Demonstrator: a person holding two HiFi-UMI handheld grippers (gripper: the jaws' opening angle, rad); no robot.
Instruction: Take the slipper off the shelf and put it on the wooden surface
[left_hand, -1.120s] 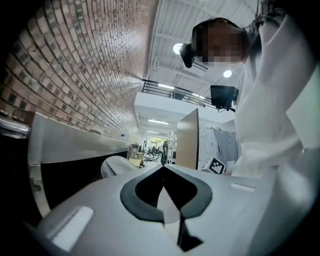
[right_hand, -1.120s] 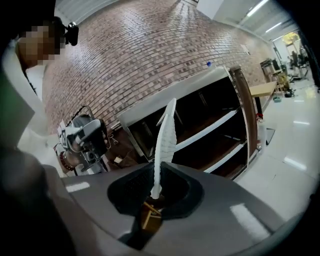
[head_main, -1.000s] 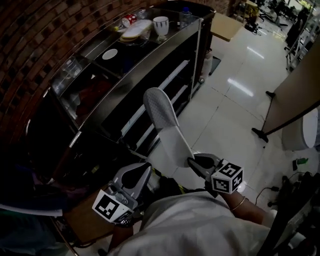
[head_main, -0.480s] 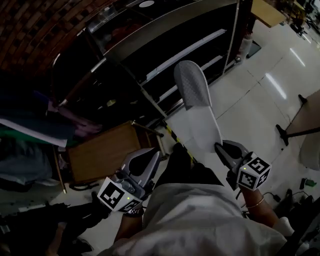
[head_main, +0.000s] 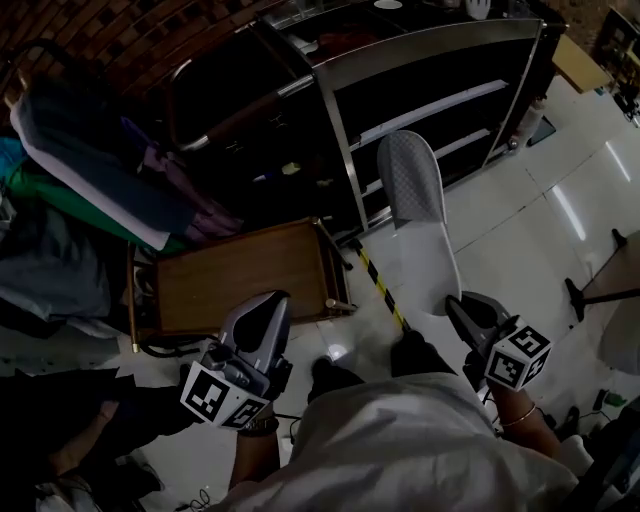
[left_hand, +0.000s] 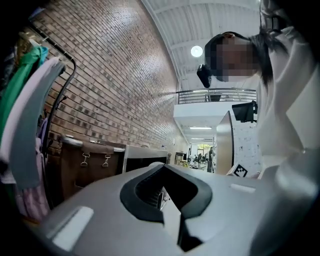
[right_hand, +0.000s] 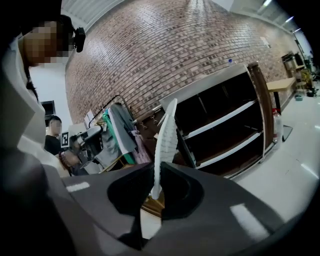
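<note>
The right gripper (head_main: 460, 310), pinching the white slipper (head_main: 418, 215) by its near end, is swinging from the shelf (head_main: 430, 95) ahead toward the wooden surface (head_main: 240, 278) at its left.

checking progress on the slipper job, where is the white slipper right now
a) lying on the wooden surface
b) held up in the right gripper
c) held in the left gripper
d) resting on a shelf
b: the right gripper is clamped on one end of the slipper, which sticks up in the air, not yet down on the wooden surface.
</note>
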